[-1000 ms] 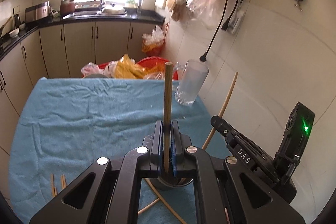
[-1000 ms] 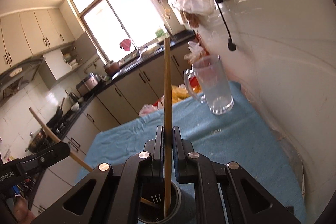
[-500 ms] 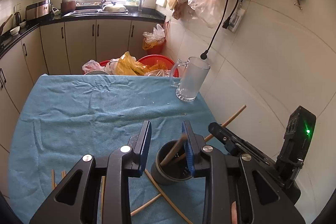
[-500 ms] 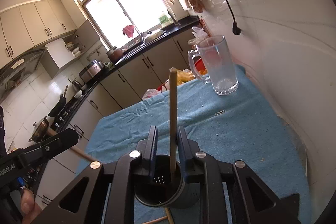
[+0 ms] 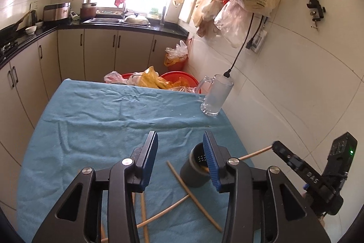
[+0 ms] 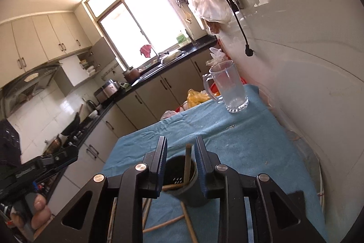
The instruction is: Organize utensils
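Note:
A dark utensil holder (image 5: 193,174) stands on the blue cloth (image 5: 102,120), with a wooden chopstick (image 5: 257,153) leaning out of it to the right. My left gripper (image 5: 179,136) hangs just left of the holder, its jaws opening, with only cloth showing between them. Several loose chopsticks (image 5: 193,195) lie crossed on the cloth below it. In the right wrist view my right gripper (image 6: 181,140) is above the holder (image 6: 182,177), jaws opening. An upright chopstick (image 6: 187,163) stands in the holder between the pads, which do not press on it.
A glass mug (image 5: 216,95) stands at the cloth's far right corner by the tiled wall. Red basins with plastic bags (image 5: 159,81) sit beyond the table's far edge. Bags and a black cable hang on the wall. A person's fingers (image 6: 36,213) grip the left tool.
Both grippers were shut on upright chopsticks; both have opened and drawn back. The chopsticks have dropped into the holder, one leaning right, one still upright.

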`<state>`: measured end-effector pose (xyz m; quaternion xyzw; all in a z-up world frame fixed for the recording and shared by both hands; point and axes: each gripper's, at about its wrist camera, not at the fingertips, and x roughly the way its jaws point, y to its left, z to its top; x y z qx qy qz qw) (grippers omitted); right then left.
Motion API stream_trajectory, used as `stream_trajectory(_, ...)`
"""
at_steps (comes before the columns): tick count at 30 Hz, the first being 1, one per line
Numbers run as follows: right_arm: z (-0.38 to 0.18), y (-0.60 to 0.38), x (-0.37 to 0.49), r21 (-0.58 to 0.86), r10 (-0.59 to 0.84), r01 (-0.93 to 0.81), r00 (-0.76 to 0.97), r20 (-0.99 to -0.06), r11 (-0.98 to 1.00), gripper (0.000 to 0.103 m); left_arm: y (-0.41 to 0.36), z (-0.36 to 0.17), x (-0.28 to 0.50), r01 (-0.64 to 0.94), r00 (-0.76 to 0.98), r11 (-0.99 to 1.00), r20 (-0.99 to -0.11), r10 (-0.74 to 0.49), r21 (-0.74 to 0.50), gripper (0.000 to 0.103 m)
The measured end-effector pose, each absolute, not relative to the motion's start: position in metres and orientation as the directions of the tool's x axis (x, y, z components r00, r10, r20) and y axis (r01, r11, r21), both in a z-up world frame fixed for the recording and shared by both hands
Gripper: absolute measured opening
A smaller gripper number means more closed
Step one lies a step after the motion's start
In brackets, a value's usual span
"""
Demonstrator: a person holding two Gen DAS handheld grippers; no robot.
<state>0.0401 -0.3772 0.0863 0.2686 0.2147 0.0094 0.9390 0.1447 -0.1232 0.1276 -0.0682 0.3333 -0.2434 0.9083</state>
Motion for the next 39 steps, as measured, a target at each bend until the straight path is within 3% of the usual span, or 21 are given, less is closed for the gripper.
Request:
stream_trajectory(9,0.074,-0.358,0.000,0.457,0.197,0.020,0.885,-0.422,0.889,0.027,-0.095,0.082,0.122,0.389,0.620,0.886,-0.640,-0.454,-0.253,0.043)
stream_trajectory(15,0.015,-0.333,0.023,0.427,0.310,-0.026,0.729,-0.610,0.904,0.027,-0.088,0.027,0.124,0.359,0.523,0.899,-0.744,-0.416,-0.250,0.043)
stream_trajectory(19,-0.028,-0.314,0.046,0.356,0.298,-0.021,0.596,-0.746,0.934,0.027,-0.084,0.004,0.117,0.357,0.496,0.907,-0.777,-0.388,-0.225,0.043)
stream_trajectory(23,-0.056,-0.306,0.054,0.301,0.266,-0.019,0.520,-0.811,0.954,0.027,-0.076,-0.011,0.115,0.344,0.481,0.918,-0.802,-0.354,-0.198,0.043)
stream_trajectory(28,-0.060,-0.301,0.053,0.256,0.239,-0.039,0.517,-0.822,0.966,0.026,-0.073,-0.025,0.117,0.362,0.455,0.916,-0.825,-0.336,-0.174,0.043)
stream_trajectory(29,-0.060,-0.299,0.052,0.233,0.224,-0.048,0.518,-0.826,0.971,0.012,-0.076,-0.028,0.118,0.377,0.447,0.912,-0.830,-0.333,-0.162,0.043)
stream_trajectory(30,-0.061,-0.297,0.051,0.214,0.211,-0.054,0.512,-0.833,0.975,0.009,-0.078,-0.030,0.117,0.387,0.444,0.909,-0.833,-0.329,-0.153,0.043)
stream_trajectory(35,-0.055,-0.284,0.025,0.158,0.183,-0.093,0.467,-0.865,0.983,0.008,-0.103,-0.040,0.116,0.493,0.419,0.868,-0.859,-0.295,-0.057,0.043)
stream_trajectory(39,-0.055,-0.282,-0.013,0.203,0.238,-0.131,0.372,-0.897,0.970,0.011,-0.125,-0.047,0.119,0.570,0.400,0.821,-0.877,-0.266,0.011,0.043)
